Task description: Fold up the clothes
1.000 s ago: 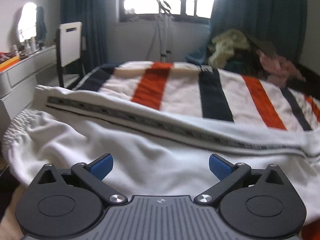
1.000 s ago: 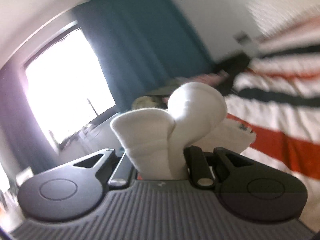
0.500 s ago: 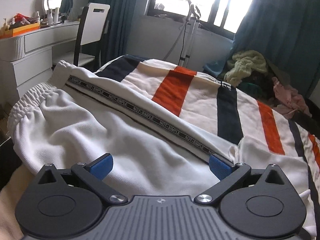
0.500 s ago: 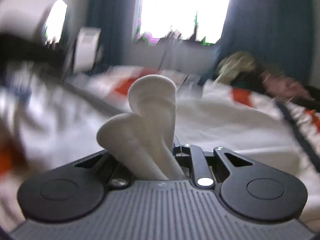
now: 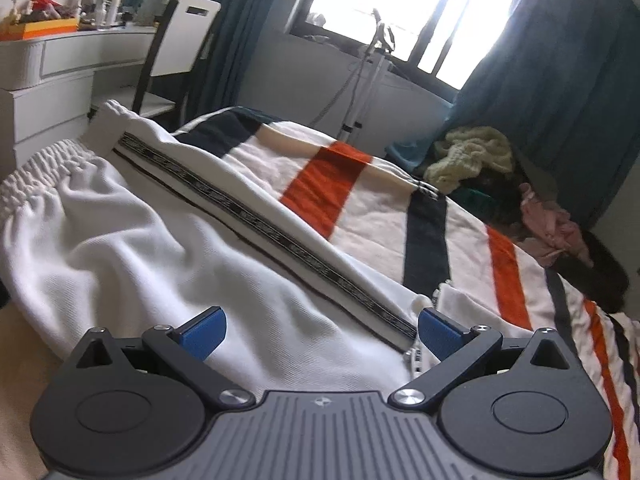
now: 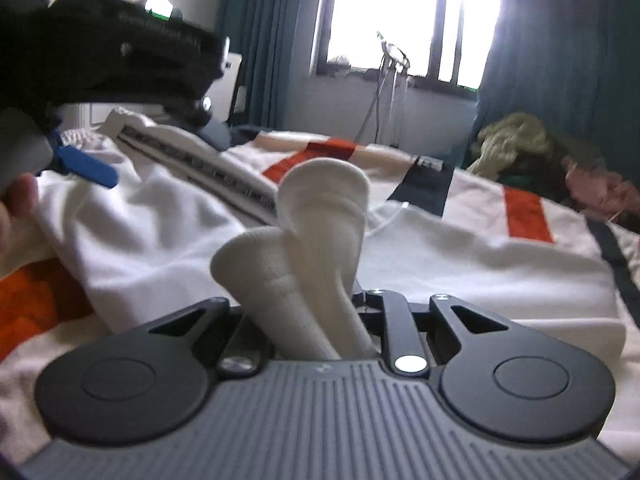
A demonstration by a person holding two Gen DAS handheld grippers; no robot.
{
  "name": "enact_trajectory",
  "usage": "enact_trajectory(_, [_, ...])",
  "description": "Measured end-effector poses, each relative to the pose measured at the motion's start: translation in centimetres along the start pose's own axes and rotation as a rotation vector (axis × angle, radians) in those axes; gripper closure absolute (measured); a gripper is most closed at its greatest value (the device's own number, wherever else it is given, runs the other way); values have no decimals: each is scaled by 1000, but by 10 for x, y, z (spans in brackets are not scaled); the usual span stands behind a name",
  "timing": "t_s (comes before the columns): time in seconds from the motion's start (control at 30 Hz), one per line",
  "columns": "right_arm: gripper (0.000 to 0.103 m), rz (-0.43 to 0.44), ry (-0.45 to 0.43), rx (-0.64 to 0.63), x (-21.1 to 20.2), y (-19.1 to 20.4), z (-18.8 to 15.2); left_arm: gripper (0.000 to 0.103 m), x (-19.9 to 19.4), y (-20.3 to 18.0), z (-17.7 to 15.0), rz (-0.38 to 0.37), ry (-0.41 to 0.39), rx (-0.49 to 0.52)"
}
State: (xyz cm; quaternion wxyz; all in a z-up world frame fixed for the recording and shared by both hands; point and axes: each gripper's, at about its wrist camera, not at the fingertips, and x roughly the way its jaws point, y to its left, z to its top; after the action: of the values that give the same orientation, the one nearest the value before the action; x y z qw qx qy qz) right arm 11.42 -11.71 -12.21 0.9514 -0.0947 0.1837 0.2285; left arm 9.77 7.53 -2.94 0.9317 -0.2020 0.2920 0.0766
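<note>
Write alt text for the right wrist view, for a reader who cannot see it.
The right gripper, its jaws opening, has a bunched white cuff of the white trousers between them, above a striped blanket. At upper left the left gripper hovers open over the trousers, with a bright window behind.

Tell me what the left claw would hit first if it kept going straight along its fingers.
Most likely the white trousers spread on the bed, right ahead of the open left claw and below it. Its fingers tilt down towards the cloth near the black side stripe. Depth is hard to judge through the fisheye.
</note>
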Motion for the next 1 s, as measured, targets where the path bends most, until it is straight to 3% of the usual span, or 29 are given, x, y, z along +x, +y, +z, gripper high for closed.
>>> enact_trajectory(0.03, [72, 24, 16, 5, -2, -2, 1, 0, 1, -2, -1, -10, 5, 4])
enact_trajectory(0.1, [44, 70, 46, 19, -11, -1, 5, 0, 1, -5, -3, -30, 19, 19])
enact_trajectory(0.2, [26, 115, 17, 9, -41, 3, 9, 0, 0, -8, -9, -53, 42, 37])
enact_trajectory(0.33, [26, 116, 25, -28, -76, 10, 16, 0, -7, -8, -12, -72, 28, 48])
enact_trajectory(0.43, [26, 83, 42, 43, -99, 3, 17, 0, -14, -17, -17, -84, -12, 106])
enact_trajectory(0.53, [26, 4, 35, 171, -117, -18, 18, 0, -18, -31, -24, -101, -34, 187])
enact_trajectory(0.77, [26, -305, 38, 417, -127, -79, 8, 0, -12, -56, -47, -106, 17, 320])
enact_trajectory(0.9, [26, -381, 82, 529, -120, -102, -5, 0, -10, -57, -51, -118, 36, 314])
enact_trajectory(1.0, [26, -391, 104, 574, -117, -109, -10, 0, -10, -54, -53, -109, 39, 307])
